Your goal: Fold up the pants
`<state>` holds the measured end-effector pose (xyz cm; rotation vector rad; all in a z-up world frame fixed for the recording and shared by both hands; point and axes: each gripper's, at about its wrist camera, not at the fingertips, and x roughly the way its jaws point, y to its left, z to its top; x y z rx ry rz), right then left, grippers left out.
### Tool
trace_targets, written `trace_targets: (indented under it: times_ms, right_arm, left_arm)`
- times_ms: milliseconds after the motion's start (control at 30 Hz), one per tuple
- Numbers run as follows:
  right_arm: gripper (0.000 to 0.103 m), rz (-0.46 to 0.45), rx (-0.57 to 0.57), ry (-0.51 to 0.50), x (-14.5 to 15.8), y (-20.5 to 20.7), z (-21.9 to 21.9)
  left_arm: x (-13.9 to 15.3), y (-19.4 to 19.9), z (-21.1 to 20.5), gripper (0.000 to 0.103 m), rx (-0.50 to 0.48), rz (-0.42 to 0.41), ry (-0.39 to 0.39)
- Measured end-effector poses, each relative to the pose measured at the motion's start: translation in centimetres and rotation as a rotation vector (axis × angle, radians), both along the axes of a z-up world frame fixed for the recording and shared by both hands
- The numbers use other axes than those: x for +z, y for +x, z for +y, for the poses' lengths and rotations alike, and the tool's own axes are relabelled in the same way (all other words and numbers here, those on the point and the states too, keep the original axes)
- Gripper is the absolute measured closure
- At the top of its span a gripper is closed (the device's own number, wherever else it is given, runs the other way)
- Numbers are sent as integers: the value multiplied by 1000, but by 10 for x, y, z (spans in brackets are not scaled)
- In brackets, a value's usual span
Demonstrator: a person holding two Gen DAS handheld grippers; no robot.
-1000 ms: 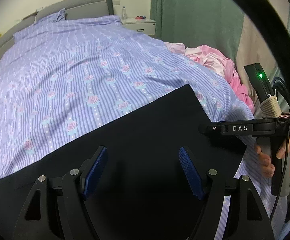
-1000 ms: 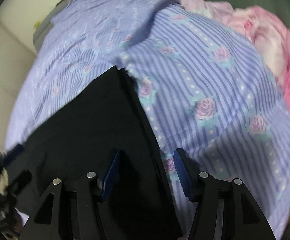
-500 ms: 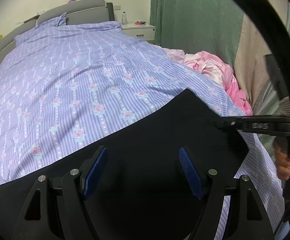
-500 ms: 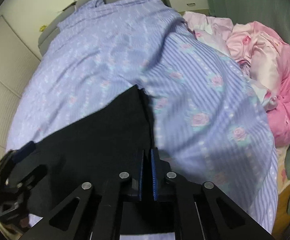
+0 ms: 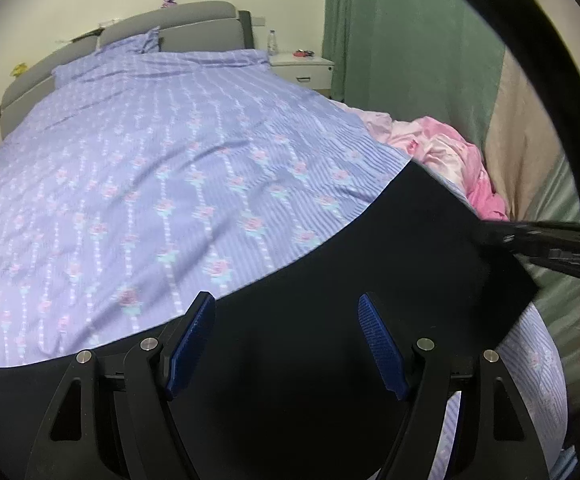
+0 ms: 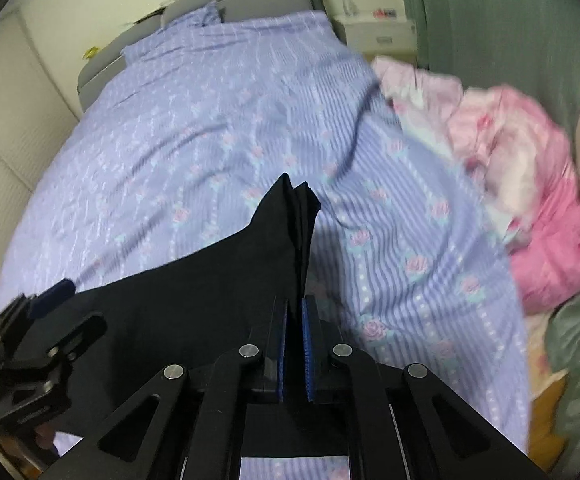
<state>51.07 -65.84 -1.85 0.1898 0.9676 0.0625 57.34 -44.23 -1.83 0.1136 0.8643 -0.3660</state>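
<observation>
Black, smooth woven fabric: the pair of black pants (image 5: pixel 370 280) lies across the near end of the bed, on the lilac striped duvet with rose print (image 5: pixel 169 184). Their far edge runs diagonally up to a corner at the right.

I judge the step in hand to be the lift of one end for a fold. My right gripper (image 6: pixel 294 350) is clamped on a bunched edge of the pants, which rise in a peak ahead of its pads. My left gripper (image 5: pixel 285 344) has its jaws wide apart above the cloth and holds nothing.

The next move calls for the left gripper to close on the opposite edge. Both ends can then be carried over evenly, with corners matched.

Open room: the duvet is bare toward the grey padded headboard (image 5: pixel 193 20). On the right, the crumpled pink blanket (image 6: pixel 530 184) and green curtain (image 5: pixel 410 48) limit travel. The bed edge is near on that side.
</observation>
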Motion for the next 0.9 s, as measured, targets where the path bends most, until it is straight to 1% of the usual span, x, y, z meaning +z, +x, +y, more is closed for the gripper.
trace_targets:
  times_ms: [100, 233, 300, 333, 400, 433, 500, 567, 733, 800, 900]
  right_arm:
    - [95, -67, 6, -60, 34, -14, 36]
    - [95, -104, 17, -107, 59, -25, 86]
    - [95, -120, 34, -109, 72, -32, 117]
    - [95, -124, 38, -115, 76, -34, 126]
    - [95, -142, 50, -157, 86, -41, 156]
    - [95, -147, 57, -167, 90, -44, 167]
    - [95, -158, 69, -172, 99, -48, 195]
    - [95, -160, 83, -157, 105, -50, 223]
    - [95, -154, 102, -152, 106, -58, 293]
    - [95, -145, 117, -162, 99, -58, 330]
    - [95, -114, 139, -169, 85, -57, 375]
  left_arm:
    - [9, -1, 25, 30, 38, 0, -14]
    - [21, -5, 73, 30, 78, 23, -12]
    - [26, -11, 104, 30, 94, 33, -16]
    - [29, -15, 121, 30, 107, 32, -20]
    - [33, -24, 150, 30, 130, 34, -23]
    - [36, -31, 172, 30, 152, 39, -21]
    - [39, -41, 202, 30, 179, 40, -24]
    - [41, -54, 234, 30, 199, 39, -15]
    - [42, -91, 298, 30, 191, 28, 43]
    - [39, -104, 322, 30, 206, 33, 61]
    - [31, -122, 359, 30, 238, 57, 51]
